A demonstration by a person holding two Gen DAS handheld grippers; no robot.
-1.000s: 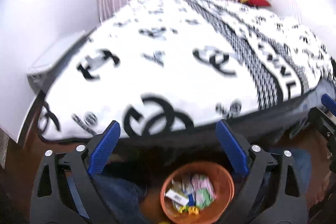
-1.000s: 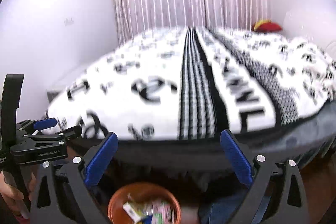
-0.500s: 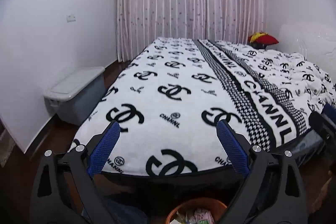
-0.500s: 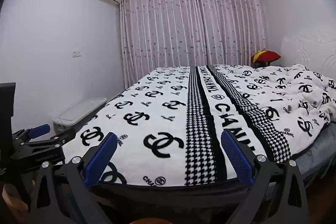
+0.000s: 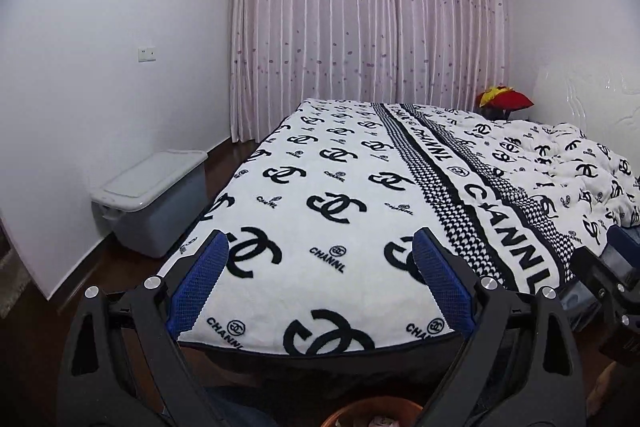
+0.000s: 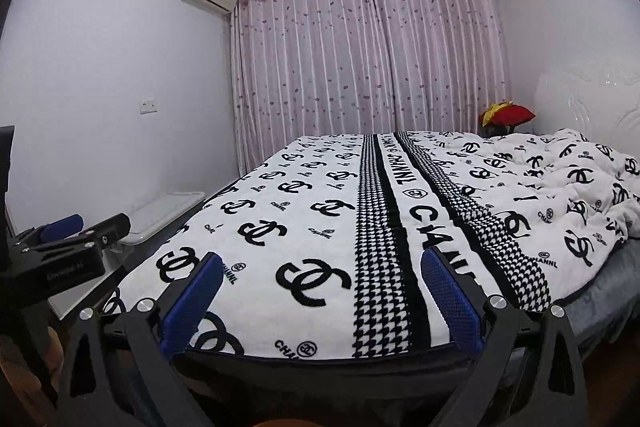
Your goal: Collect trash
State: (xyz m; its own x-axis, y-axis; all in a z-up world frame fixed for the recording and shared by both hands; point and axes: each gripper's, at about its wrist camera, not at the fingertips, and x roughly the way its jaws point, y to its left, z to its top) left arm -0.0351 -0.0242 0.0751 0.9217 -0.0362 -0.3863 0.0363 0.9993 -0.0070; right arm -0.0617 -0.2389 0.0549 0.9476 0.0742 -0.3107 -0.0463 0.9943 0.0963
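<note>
My left gripper [image 5: 322,267] is open and empty, held level above the foot of the bed. My right gripper [image 6: 320,287] is open and empty too, beside it on the right. The orange trash bin [image 5: 372,413] shows only as a rim at the bottom edge of the left wrist view, below the left gripper, with scraps of paper inside. A sliver of the bin's rim [image 6: 288,423] shows at the bottom of the right wrist view. No loose trash shows on the bed.
A bed with a black-and-white logo blanket [image 5: 360,211] fills the middle. A grey lidded storage box [image 5: 152,199] stands on the dark floor by the left wall. A red and yellow cushion [image 5: 506,101] lies at the far right. Pink curtains [image 5: 368,35] hang behind.
Both grippers have tilted up from looking down at the bin to looking level across the bed. The bin has slid almost out of both views.
</note>
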